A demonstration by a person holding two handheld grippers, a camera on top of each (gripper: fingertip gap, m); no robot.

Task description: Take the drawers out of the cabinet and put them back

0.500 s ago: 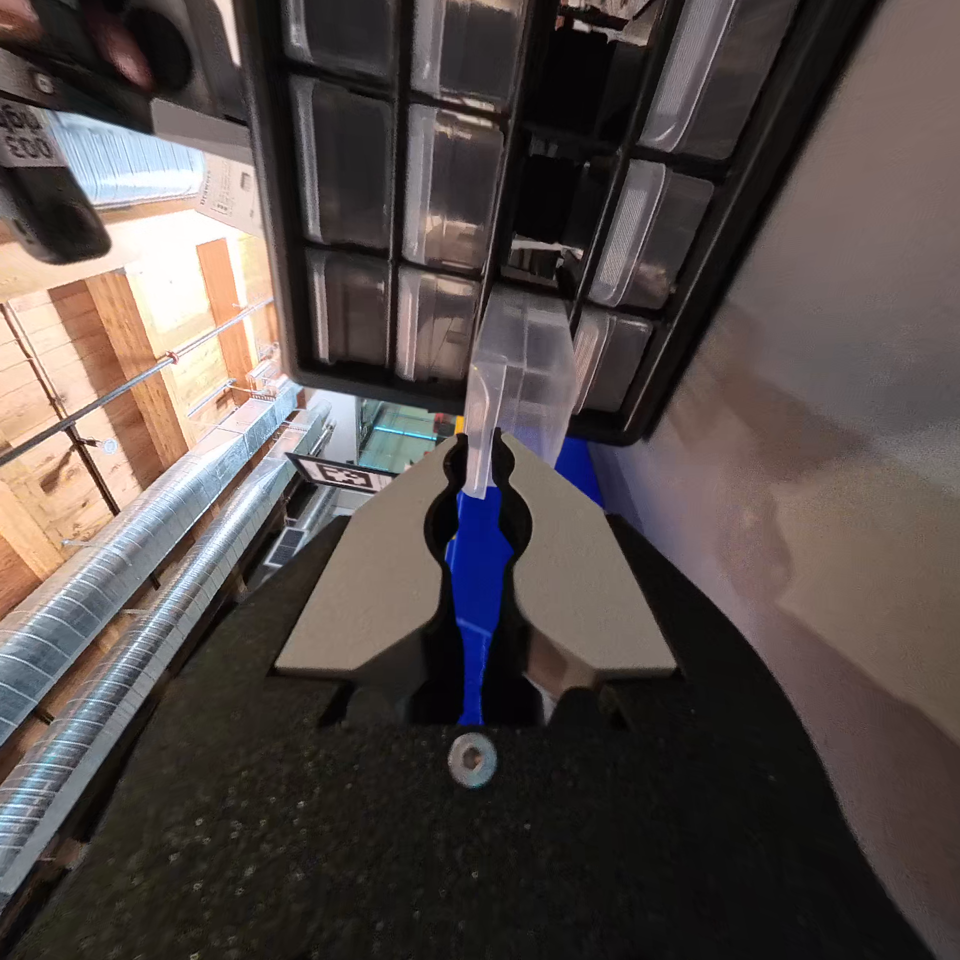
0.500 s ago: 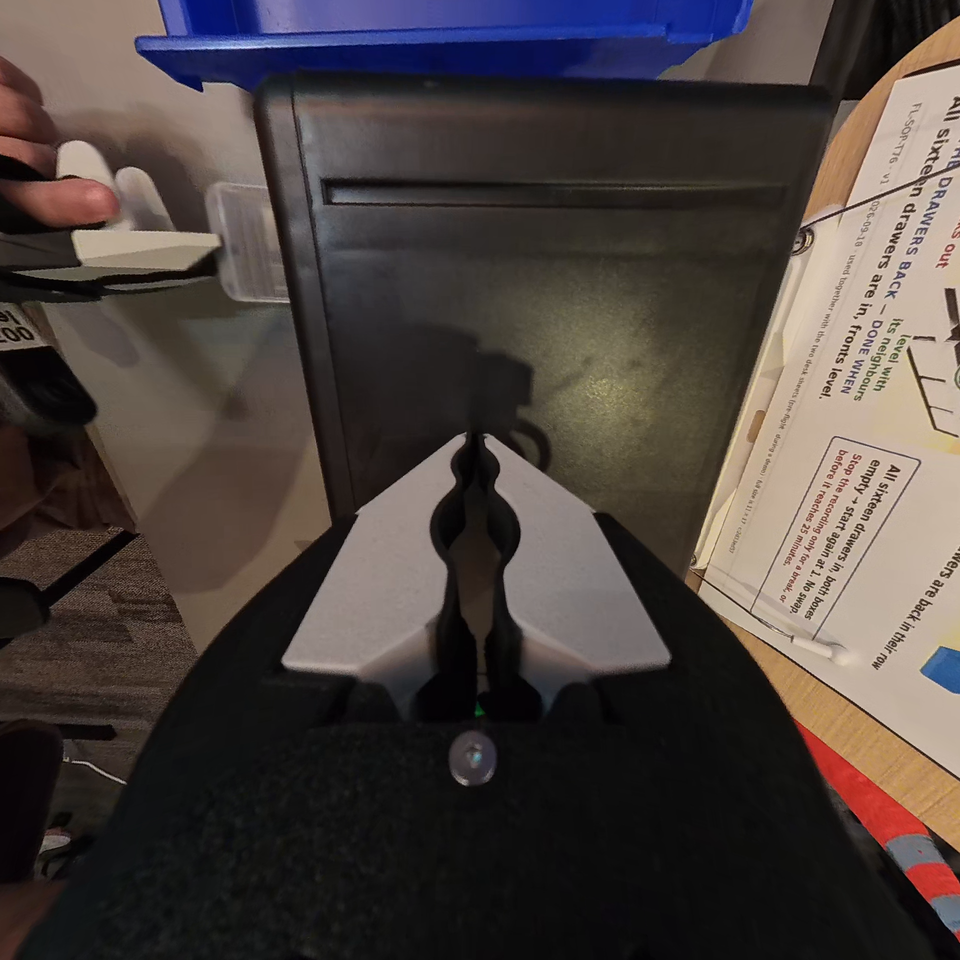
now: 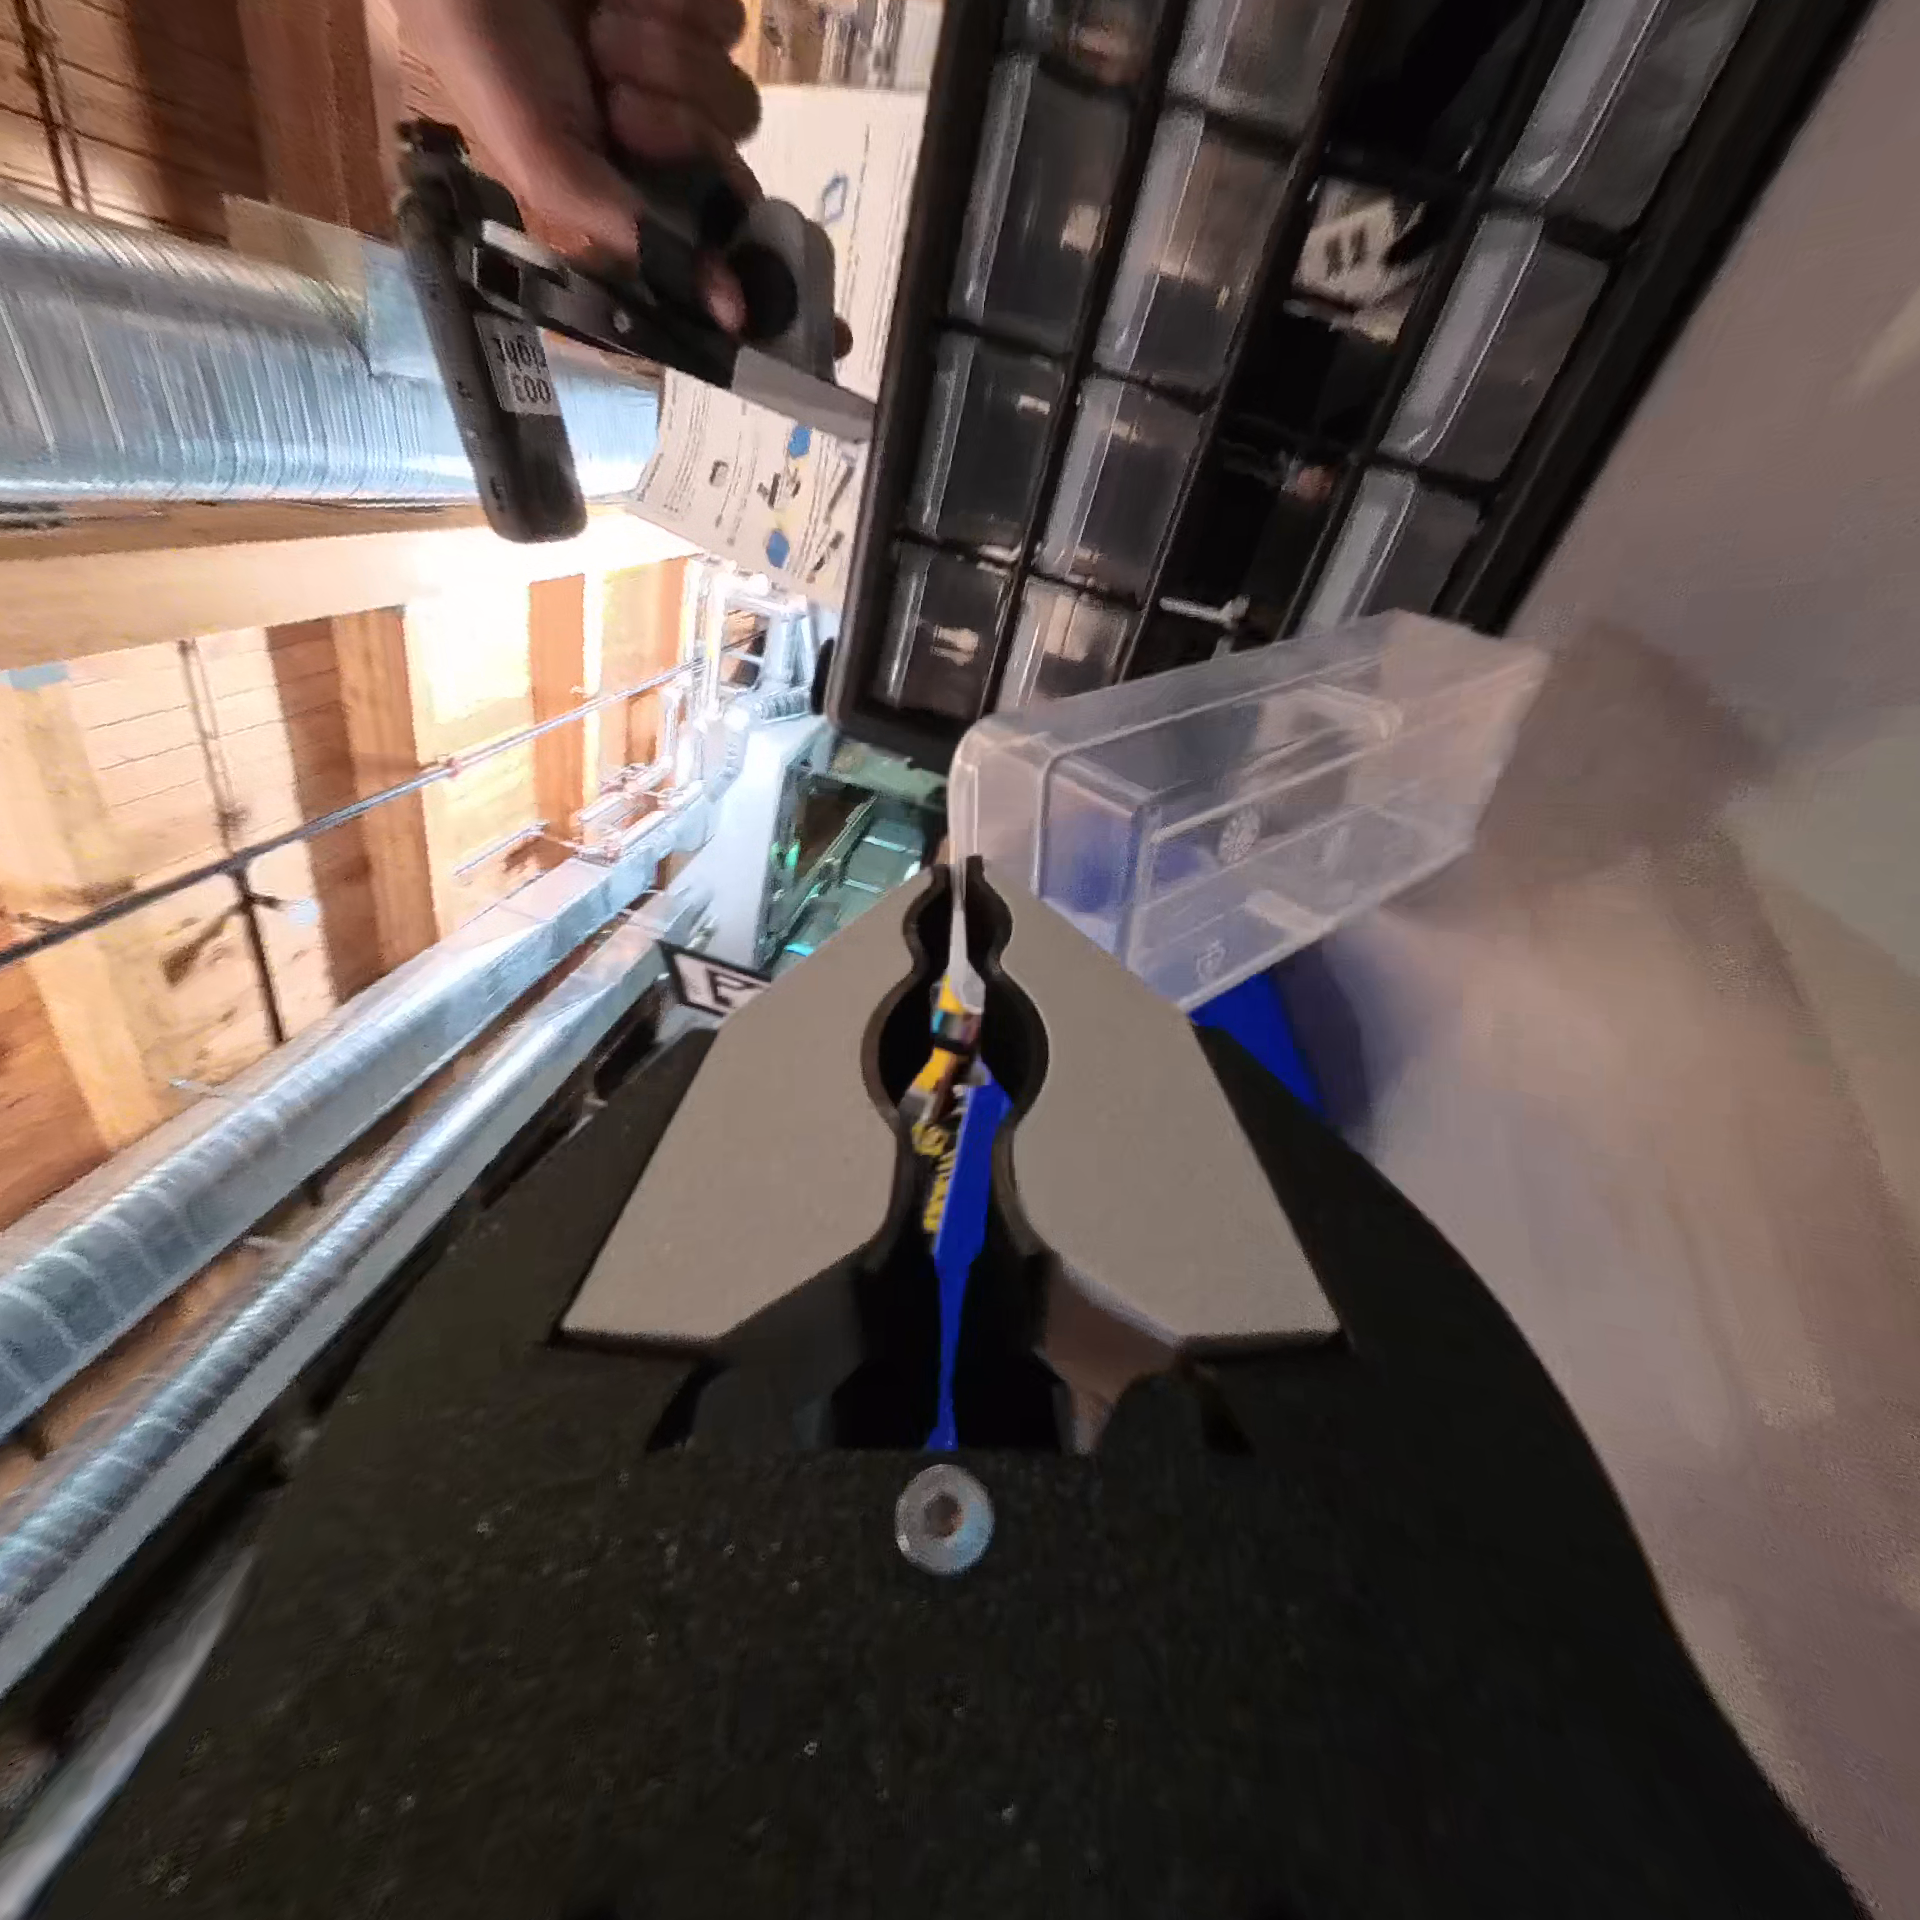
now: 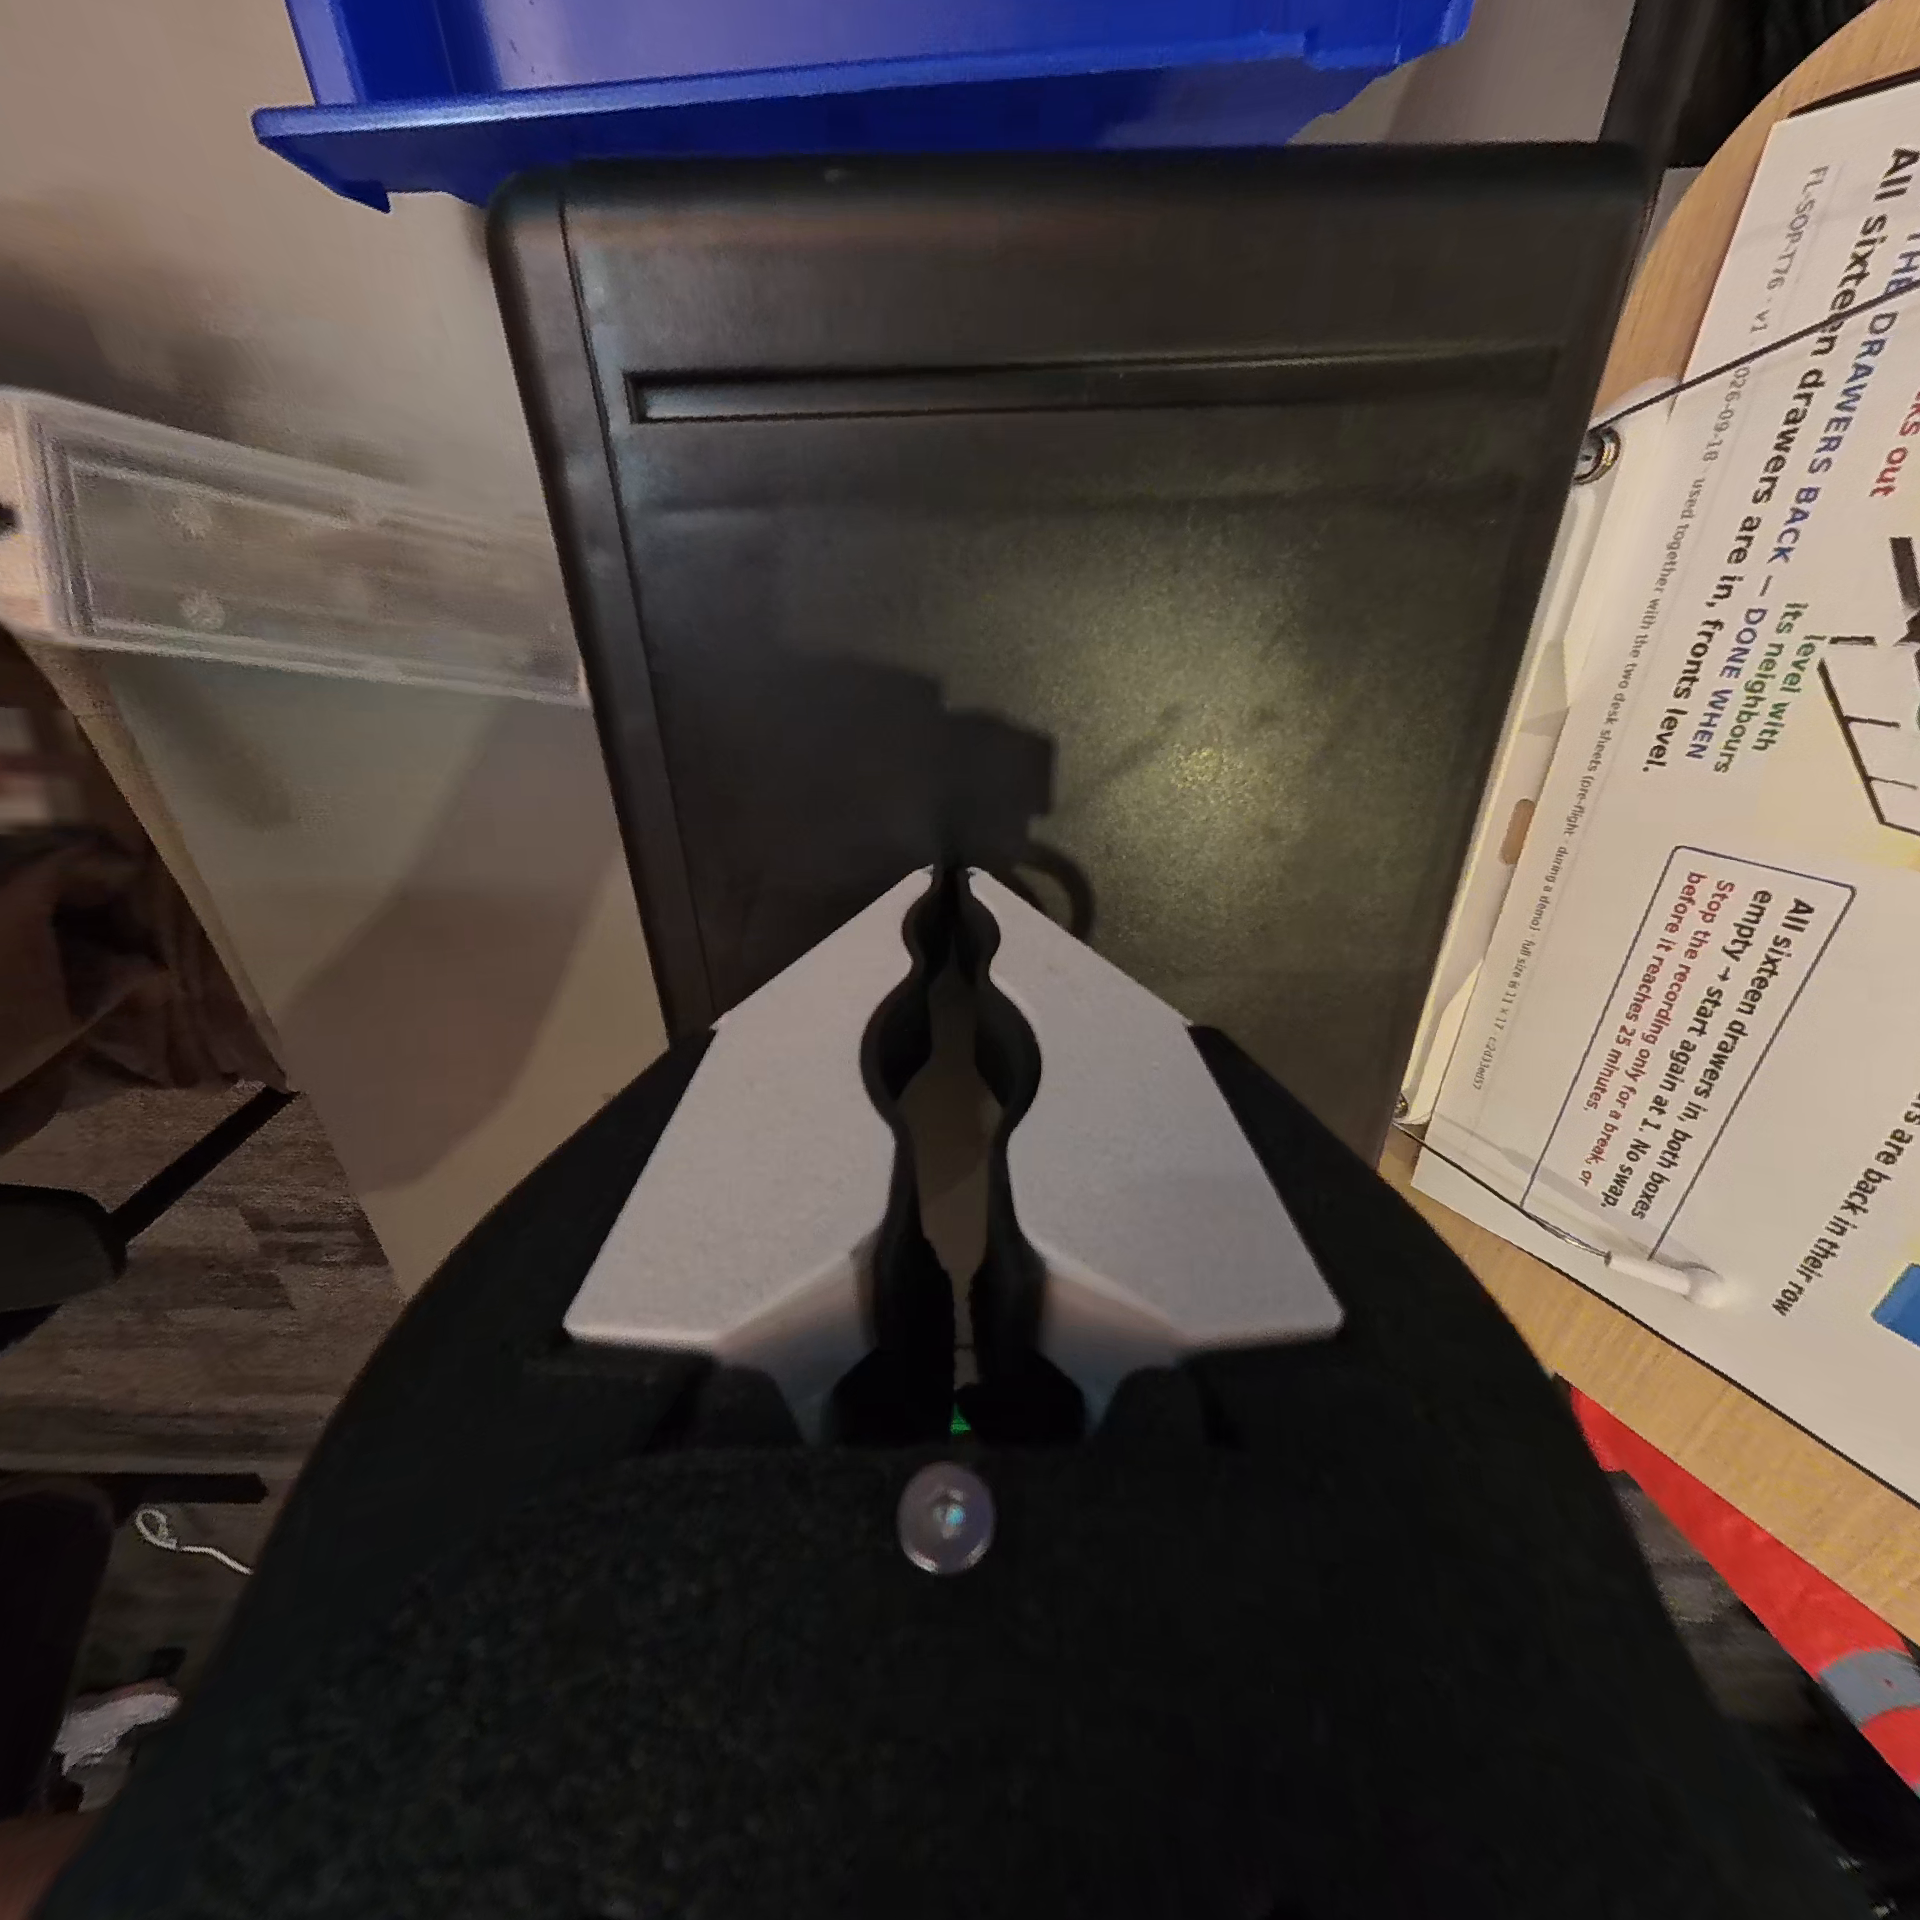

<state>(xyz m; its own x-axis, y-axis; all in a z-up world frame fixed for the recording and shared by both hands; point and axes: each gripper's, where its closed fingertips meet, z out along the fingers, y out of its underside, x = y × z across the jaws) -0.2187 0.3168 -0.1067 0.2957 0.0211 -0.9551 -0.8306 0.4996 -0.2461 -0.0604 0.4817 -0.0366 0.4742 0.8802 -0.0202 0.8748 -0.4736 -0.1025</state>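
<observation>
My left gripper is shut on the front tab of a clear plastic drawer. The drawer hangs free of the black cabinet, just off its corner and to the right of my fingertips. The cabinet front shows several clear drawers and some dark empty slots. My right gripper is shut and empty, its tips right at the cabinet's plain black side. It also shows in the left wrist view, held by a hand. The drawer shows blurred at the left of the right wrist view.
A blue bin stands against the cabinet's far end and shows behind the drawer. A printed instruction sheet lies on the wooden table at the right. A pale wall runs along the cabinet. Metal ducts fill the left.
The drawer has come fully out of its slot and swung to the right of my left gripper. The left view has turned. My right gripper has hardly moved.
</observation>
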